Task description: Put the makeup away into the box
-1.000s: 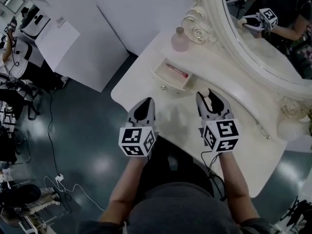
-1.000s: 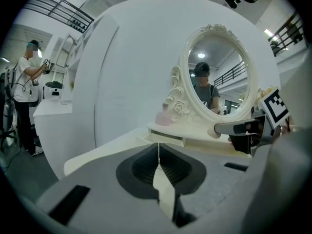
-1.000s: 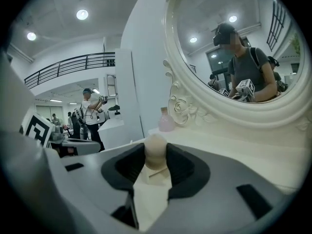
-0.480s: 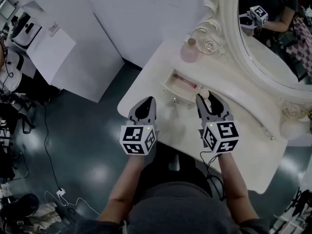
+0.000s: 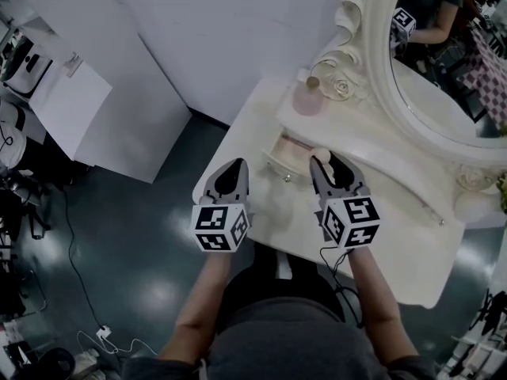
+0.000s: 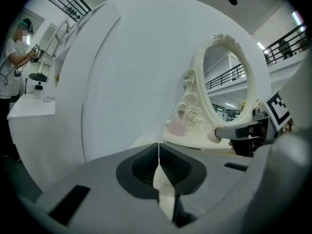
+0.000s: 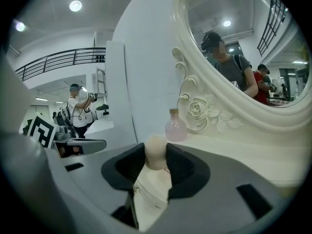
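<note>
In the head view, your right gripper (image 5: pixel 325 161) pinches a beige makeup sponge (image 5: pixel 320 154) just beside the open drawer (image 5: pixel 277 165), towards the table's (image 5: pixel 388 240) left edge. If you let go short of the drawer, the sponge may bounce off the rim and roll to the floor. The left gripper view shows your left gripper (image 6: pixel 158 152) closed on nothing. In the right gripper view, only the sponge's rounded end is clamped, so it could squirt free.

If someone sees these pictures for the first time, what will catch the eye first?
The ornate white mirror at the back of the dressing table dominates. Next, the right gripper holds a beige sponge near the small open drawer, with a pink bottle beside the mirror's frame.
</note>
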`<act>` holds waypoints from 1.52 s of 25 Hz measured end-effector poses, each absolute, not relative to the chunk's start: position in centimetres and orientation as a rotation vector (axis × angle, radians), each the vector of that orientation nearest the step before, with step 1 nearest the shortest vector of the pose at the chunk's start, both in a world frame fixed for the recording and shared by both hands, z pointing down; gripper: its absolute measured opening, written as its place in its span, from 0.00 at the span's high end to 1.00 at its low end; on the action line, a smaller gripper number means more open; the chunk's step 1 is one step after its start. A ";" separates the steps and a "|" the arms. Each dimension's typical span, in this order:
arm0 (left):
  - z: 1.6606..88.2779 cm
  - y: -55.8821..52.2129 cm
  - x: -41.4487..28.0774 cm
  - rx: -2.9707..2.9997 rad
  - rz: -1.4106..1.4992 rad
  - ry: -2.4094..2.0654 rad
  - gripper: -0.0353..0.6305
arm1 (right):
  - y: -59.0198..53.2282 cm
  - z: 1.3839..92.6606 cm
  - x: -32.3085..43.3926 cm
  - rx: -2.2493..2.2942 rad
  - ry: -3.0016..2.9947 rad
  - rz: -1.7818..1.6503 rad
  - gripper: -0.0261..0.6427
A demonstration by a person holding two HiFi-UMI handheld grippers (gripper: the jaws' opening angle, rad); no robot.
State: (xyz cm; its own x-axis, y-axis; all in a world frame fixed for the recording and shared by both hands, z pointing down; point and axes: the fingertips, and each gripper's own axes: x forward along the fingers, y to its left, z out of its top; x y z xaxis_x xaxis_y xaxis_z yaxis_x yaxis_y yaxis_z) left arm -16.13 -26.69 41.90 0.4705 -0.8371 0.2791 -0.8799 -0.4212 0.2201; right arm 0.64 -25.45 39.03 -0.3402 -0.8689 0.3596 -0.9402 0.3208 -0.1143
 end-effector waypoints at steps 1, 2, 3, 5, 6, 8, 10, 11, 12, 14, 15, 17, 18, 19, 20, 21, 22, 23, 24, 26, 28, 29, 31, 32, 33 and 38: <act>42.0 -27.0 -16.2 2.391 0.182 -1.443 0.93 | -25.7 39.2 0.4 1.646 -2.350 0.450 0.75; 42.2 -27.2 -16.2 2.392 0.186 -1.436 0.93 | -25.9 39.3 0.2 1.646 -2.345 0.454 0.75; 42.3 -27.5 -16.2 2.392 0.189 -1.428 0.93 | -26.2 39.5 0.0 1.646 -2.340 0.460 0.75; 42.6 -28.0 -16.4 2.394 0.193 -1.414 0.93 | -26.7 39.9 -0.4 1.646 -2.331 0.471 0.75; 42.7 -28.2 -16.5 2.394 0.195 -1.408 0.93 | -26.9 40.1 -0.7 1.645 -2.328 0.475 0.75; 43.0 -28.6 -16.7 2.394 0.199 -1.397 0.93 | -27.4 40.5 -1.2 1.640 -2.323 0.483 0.75; 43.3 -29.1 -16.9 2.393 0.205 -1.387 0.93 | -27.9 40.9 -1.7 1.632 -2.318 0.490 0.75; 43.4 -29.3 -17.0 2.392 0.208 -1.382 0.93 | -28.2 41.2 -1.9 1.627 -2.315 0.494 0.75; 43.6 -29.5 -17.0 2.390 0.210 -1.378 0.93 | -28.4 41.4 -2.2 1.622 -2.312 0.498 0.75; 43.8 -29.9 -17.2 2.387 0.215 -1.372 0.93 | -28.9 42.0 -2.6 1.610 -2.303 0.506 0.75; 44.0 -30.1 -17.3 2.386 0.218 -1.370 0.93 | -29.2 42.3 -2.8 1.603 -2.298 0.509 0.75; 44.3 -30.5 -17.6 2.382 0.223 -1.366 0.93 | -29.7 42.9 -3.2 1.589 -2.286 0.511 0.75; 44.4 -30.7 -17.7 2.379 0.224 -1.365 0.93 | -29.9 43.2 -3.4 1.580 -2.279 0.511 0.75; 44.6 -30.9 -17.8 2.376 0.225 -1.364 0.93 | -30.1 43.5 -3.6 1.571 -2.271 0.508 0.75; 44.7 -31.0 -18.0 2.372 0.226 -1.363 0.93 | -30.3 43.7 -3.7 1.560 -2.262 0.501 0.75; 44.8 -31.1 -18.1 2.369 0.226 -1.362 0.93 | -30.5 43.9 -3.8 1.549 -2.254 0.490 0.75; 44.9 -31.3 -18.1 2.366 0.226 -1.360 0.93 | -30.6 44.0 -3.9 1.538 -2.247 0.477 0.75; 45.1 -31.4 -18.2 2.362 0.227 -1.359 0.93 | -30.8 44.1 -4.0 1.526 -2.241 0.470 0.75; 45.2 -31.5 -18.3 2.357 0.227 -1.357 0.93 | -30.9 44.2 -4.0 1.514 -2.237 0.470 0.75; 45.6 -31.7 -18.4 2.349 0.224 -1.355 0.93 | -31.1 44.5 -4.1 1.494 -2.231 0.487 0.75; 45.8 -31.9 -18.3 2.346 0.221 -1.350 0.93 | -31.2 44.7 -4.1 1.480 -2.216 0.497 0.75; 45.8 -32.0 -18.3 2.346 0.219 -1.346 0.93 | -31.2 44.9 -4.2 1.472 -2.205 0.495 0.75; 45.9 -32.2 -18.1 2.346 0.215 -1.340 0.93 | -31.2 45.2 -4.3 1.456 -2.178 0.485 0.75; 45.9 -32.3 -18.1 2.346 0.214 -1.336 0.93 | -31.2 45.3 -4.4 1.448 -2.168 0.481 0.75; 45.9 -32.3 -18.1 2.345 0.213 -1.332 0.93 | -31.2 45.4 -4.4 1.442 -2.160 0.478 0.74; 46.1 -32.7 -18.1 2.346 0.214 -1.324 0.93 | -31.2 45.7 -4.5 1.426 -2.141 0.491 0.74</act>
